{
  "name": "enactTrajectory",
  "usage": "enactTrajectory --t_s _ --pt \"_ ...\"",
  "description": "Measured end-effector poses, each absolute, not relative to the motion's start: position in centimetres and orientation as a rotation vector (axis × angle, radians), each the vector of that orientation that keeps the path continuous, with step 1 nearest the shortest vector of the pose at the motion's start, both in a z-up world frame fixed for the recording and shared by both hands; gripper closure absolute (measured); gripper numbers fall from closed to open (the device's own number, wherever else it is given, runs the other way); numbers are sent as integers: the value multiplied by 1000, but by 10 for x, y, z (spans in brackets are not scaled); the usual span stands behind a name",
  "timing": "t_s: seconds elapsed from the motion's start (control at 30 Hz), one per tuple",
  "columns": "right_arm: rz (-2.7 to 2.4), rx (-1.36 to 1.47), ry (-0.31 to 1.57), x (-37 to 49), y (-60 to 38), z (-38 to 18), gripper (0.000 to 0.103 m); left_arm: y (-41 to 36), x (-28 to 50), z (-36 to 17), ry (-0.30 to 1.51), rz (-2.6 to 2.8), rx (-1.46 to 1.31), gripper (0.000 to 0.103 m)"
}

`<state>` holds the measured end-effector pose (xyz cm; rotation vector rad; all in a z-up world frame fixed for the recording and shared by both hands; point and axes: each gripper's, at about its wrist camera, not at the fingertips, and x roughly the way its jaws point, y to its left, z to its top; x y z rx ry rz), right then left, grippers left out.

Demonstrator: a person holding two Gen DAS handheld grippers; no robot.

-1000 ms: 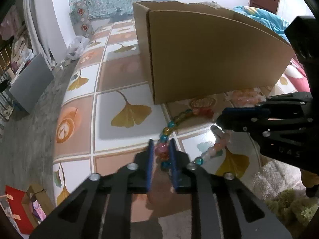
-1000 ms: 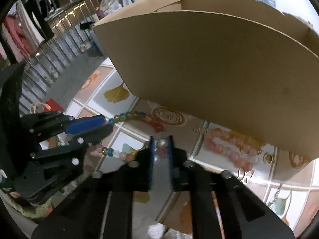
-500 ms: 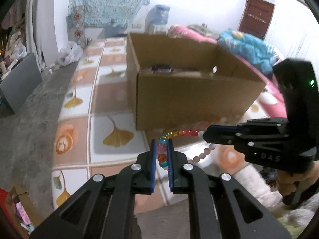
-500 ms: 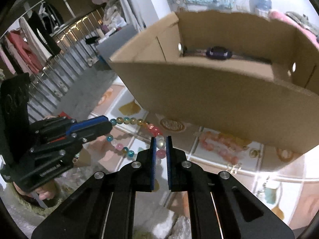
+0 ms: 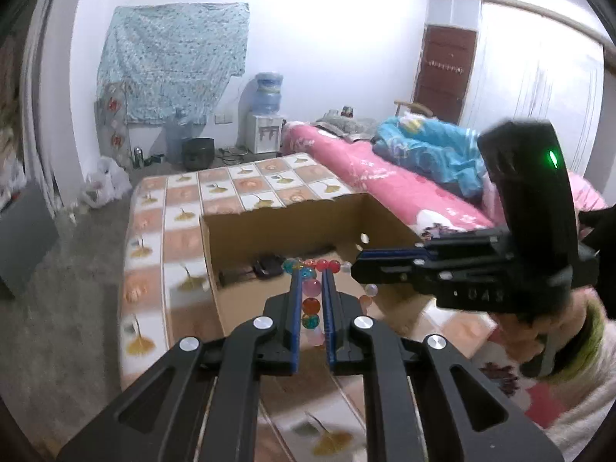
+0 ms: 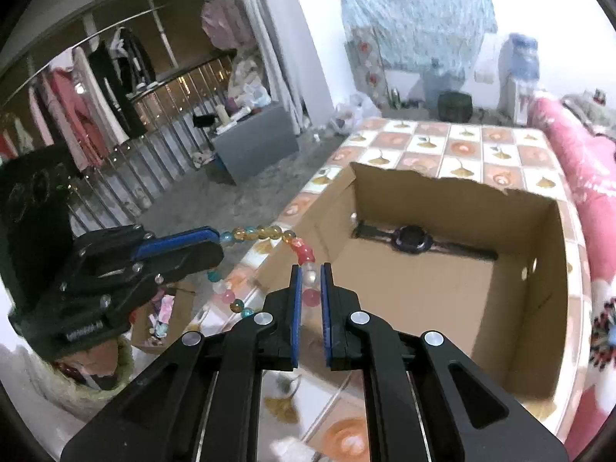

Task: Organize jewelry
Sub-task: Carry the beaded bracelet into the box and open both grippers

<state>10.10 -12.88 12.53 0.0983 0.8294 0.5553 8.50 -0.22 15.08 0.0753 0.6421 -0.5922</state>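
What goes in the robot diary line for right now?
left claw: shut on bead necklace | right claw: shut on bead necklace | necklace: above cardboard box

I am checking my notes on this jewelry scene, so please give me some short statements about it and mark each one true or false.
1. Both grippers grip the same bead necklace. True: the left gripper and the right gripper each pinch beads.
2. The cardboard box is closed. False: it is open on top.
3. A watch lies inside the box. True.
4. The necklace lies flat on the tablecloth. False: it hangs between the grippers.
5. The beads are all black. False: they have many colours.
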Motion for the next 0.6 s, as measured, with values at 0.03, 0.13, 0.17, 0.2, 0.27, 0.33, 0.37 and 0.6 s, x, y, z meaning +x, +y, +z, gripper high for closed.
enactTrajectory --t_s 0.03,0.13,0.17,0.2,0.27,0.33,0.37,0.6 --pt "560 112 859 114 -131 122 96 -7 98 148 664 -587 87 94" --pt "599 180 1026 166 -135 97 96 -20 136 129 738 -539 139 94" --pt "607 197 1085 181 -135 85 96 -24 145 122 762 -528 151 94" --pt "614 204 1124 192 -134 77 96 -27 155 113 796 -518 164 94" --pt "600 198 1190 206 -132 63 96 -31 165 100 839 -512 183 93" --pt "573 151 1223 218 -127 53 96 -36 173 86 878 -489 214 93" --pt "563 136 1233 223 -124 50 95 -38 176 80 896 -484 225 93" --pt "536 153 1299 243 -124 26 91 -31 182 62 956 -430 231 92"
